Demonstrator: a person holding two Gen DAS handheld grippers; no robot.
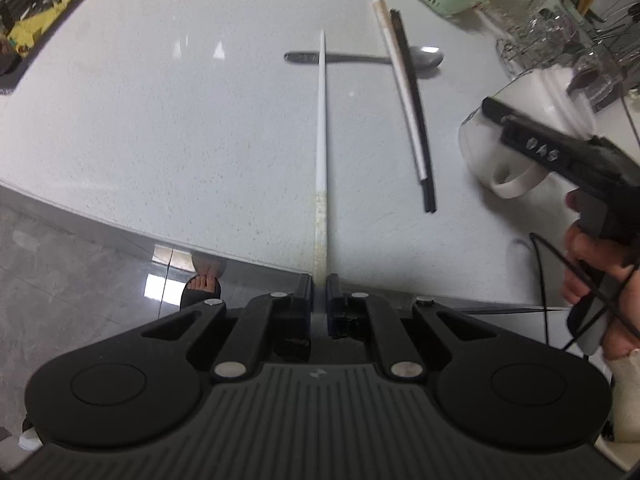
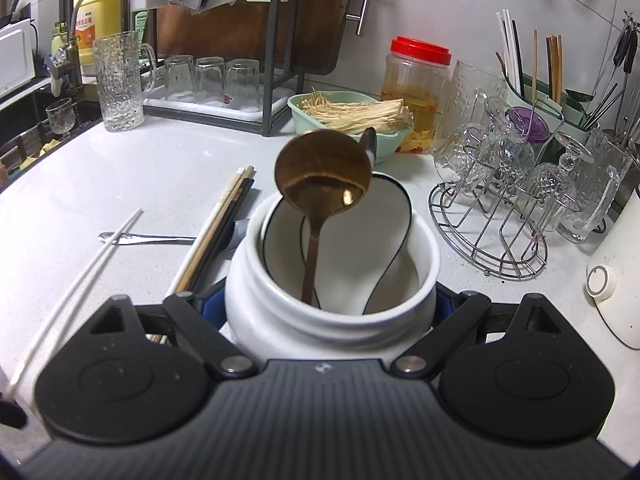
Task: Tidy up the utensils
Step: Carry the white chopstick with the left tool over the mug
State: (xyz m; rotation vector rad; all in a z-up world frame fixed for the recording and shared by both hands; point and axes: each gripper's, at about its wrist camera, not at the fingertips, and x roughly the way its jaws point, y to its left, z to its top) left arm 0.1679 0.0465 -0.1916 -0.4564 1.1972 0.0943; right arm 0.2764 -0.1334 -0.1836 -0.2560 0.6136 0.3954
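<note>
Pale speckled countertop [image 1: 160, 128] (glossy grey floor tiles [image 1: 60, 280] below).

Wide bare counter [image 1: 160, 100] from 9 to 12 o'clock of our left gripper [image 1: 320, 284]; we could pass freely there. At 12, a steel spoon [image 1: 360, 57] lies across the way. At 1, loose chopsticks [image 1: 404, 92] bar it. At 2 to 3, white jar [image 1: 532, 96] and right gripper [image 1: 532, 148] close that side. Beyond the jar, basket [image 2: 304, 120] at 12, glass rack [image 2: 480, 236] at 2.
</note>
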